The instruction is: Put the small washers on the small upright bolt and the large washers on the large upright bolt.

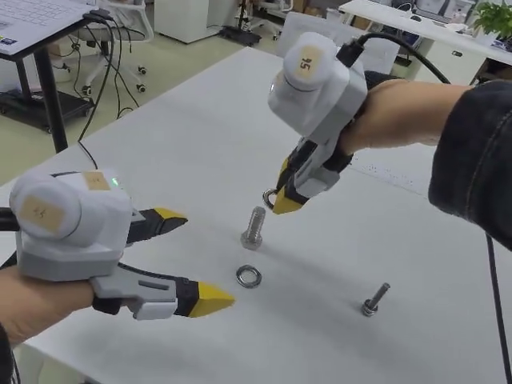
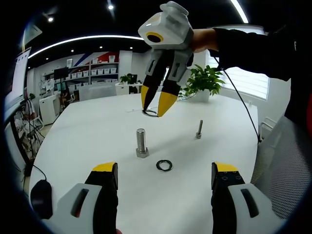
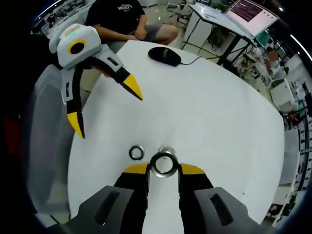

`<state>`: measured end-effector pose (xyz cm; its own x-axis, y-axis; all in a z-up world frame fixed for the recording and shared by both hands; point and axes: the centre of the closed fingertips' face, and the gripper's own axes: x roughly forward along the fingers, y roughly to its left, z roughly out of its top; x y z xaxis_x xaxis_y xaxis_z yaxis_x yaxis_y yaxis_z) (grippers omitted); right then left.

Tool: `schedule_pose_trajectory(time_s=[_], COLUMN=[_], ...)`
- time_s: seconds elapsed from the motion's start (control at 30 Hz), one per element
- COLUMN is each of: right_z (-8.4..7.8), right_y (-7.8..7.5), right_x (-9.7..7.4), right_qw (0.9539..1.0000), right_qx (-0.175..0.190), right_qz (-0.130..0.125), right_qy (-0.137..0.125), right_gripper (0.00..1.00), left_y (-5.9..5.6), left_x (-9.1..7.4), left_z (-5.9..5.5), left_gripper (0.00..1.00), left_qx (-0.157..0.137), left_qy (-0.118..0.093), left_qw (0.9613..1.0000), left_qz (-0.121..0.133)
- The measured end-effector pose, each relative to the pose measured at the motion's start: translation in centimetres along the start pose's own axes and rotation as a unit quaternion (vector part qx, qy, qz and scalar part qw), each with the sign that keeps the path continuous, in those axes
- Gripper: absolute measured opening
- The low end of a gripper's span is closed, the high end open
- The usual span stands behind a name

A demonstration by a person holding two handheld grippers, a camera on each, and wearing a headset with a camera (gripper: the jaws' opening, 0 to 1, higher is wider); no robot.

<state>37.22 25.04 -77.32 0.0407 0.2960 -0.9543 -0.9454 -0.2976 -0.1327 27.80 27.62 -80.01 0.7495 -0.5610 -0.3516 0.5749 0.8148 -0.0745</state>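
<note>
The large upright bolt (image 1: 253, 228) stands on the white table (image 1: 200, 136), and the small upright bolt (image 1: 374, 299) stands further right. A large washer (image 1: 249, 276) lies flat just in front of the large bolt. My right gripper (image 1: 278, 202) hangs just above and right of the large bolt, shut on another large washer (image 1: 270, 198). In the right gripper view that held washer (image 3: 164, 164) sits between the jaws directly over the bolt top. My left gripper (image 1: 192, 256) is open at the lower left, nothing in it, with the loose washer (image 2: 164, 165) ahead of its tips.
A computer mouse (image 3: 164, 53) with a cable lies at the table's far end, where a person (image 3: 126, 19) sits. An office chair (image 3: 46, 131) stands beside the table. A desk with a laptop (image 1: 36, 20) is off to the left.
</note>
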Motion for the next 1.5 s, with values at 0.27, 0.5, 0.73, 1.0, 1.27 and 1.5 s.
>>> schedule_pose_trajectory(time_s=[0.27,0.5,0.73,1.0,1.27,1.5], right_z=[0.6,0.4,-0.1,-0.1,-0.2,-0.3], right_y=[-0.8,-1.0,-0.7,-0.4,-0.2,-0.3], right_x=[1.4,2.6,3.4,3.8,4.2,4.7], right_qw=[0.9997,0.9993,0.9989,0.9988,0.9986,0.9985], right_qx=[-0.003,-0.004,-0.006,-0.002,0.001,0.005], right_qz=[0.024,0.033,0.035,0.040,0.043,0.045], right_qy=[0.008,0.018,0.031,0.029,0.031,0.031], right_gripper=[0.24,0.24,0.24,0.24,0.24,0.24], left_y=[0.3,0.7,0.6,0.6,0.7,0.7], left_x=[-0.1,-0.3,-0.2,-0.2,-0.2,-0.1], left_z=[-0.1,-0.3,-0.7,-0.8,-1.0,-1.1], left_gripper=[0.78,0.78,0.78,0.78,0.77,0.77], left_qx=[-0.001,-0.004,-0.008,-0.009,-0.011,-0.012], left_qy=[0.001,0.003,0.005,0.006,0.007,0.008], left_qw=[1.0000,1.0000,0.9999,0.9999,0.9999,0.9999], left_qz=[0.004,0.008,0.007,0.006,0.005,0.003])
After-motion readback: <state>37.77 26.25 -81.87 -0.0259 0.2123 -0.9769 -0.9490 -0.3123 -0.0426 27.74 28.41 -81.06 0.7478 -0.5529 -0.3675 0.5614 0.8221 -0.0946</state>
